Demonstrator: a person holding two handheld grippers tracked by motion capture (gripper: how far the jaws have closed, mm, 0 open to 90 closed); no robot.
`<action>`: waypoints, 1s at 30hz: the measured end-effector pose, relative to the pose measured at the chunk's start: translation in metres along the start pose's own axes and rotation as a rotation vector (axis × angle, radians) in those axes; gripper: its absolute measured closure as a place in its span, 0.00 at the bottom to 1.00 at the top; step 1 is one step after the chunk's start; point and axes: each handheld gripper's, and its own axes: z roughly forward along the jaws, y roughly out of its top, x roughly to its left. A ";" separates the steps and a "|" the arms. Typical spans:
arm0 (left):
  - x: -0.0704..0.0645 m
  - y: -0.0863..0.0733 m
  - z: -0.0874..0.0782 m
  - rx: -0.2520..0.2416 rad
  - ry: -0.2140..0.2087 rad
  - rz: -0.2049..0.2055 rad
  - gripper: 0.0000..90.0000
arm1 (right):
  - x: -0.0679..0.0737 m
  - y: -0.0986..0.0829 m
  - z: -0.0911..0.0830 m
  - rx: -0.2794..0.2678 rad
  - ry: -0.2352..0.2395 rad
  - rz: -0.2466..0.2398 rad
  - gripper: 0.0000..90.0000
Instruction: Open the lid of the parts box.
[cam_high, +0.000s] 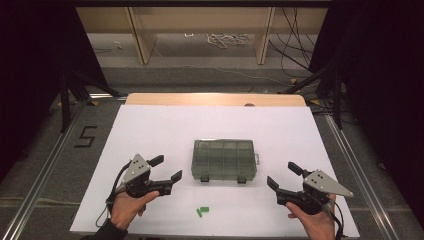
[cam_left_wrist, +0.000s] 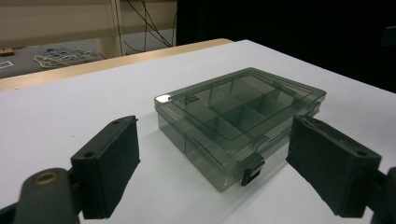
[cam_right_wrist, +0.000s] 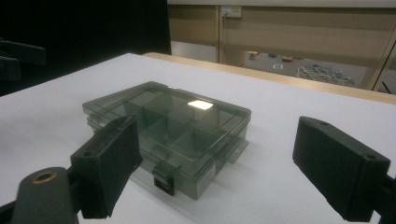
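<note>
On the white table sheet (cam_high: 150, 125) the shut, smoky clear-plastic compartment box (cam_high: 223, 160) sits central; left gripper (cam_high: 166, 170) and right gripper (cam_high: 283, 176) flank it, jaws wide, empty; green pieces (cam_high: 202, 211) lie nearer; better approach its two front latches squarely

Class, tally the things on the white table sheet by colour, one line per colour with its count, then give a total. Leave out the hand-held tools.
Smoky grey: 1, the translucent plastic compartment box with its lid closed and two dark latches.
Green: 2, the small green plastic pieces lying together near the front edge, as far as the high view shows.
Total: 3
</note>
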 end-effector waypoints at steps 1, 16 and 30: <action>-0.001 0.000 0.000 0.000 0.002 -0.012 0.18 | 0.000 0.000 0.000 0.002 -0.004 -0.004 0.17; 0.001 0.001 0.009 0.000 0.006 0.029 0.36 | -0.005 0.001 0.005 0.042 -0.004 -0.083 0.27; 0.010 -0.003 0.031 0.077 0.010 0.078 0.92 | -0.031 -0.002 0.028 0.143 0.054 -0.168 0.71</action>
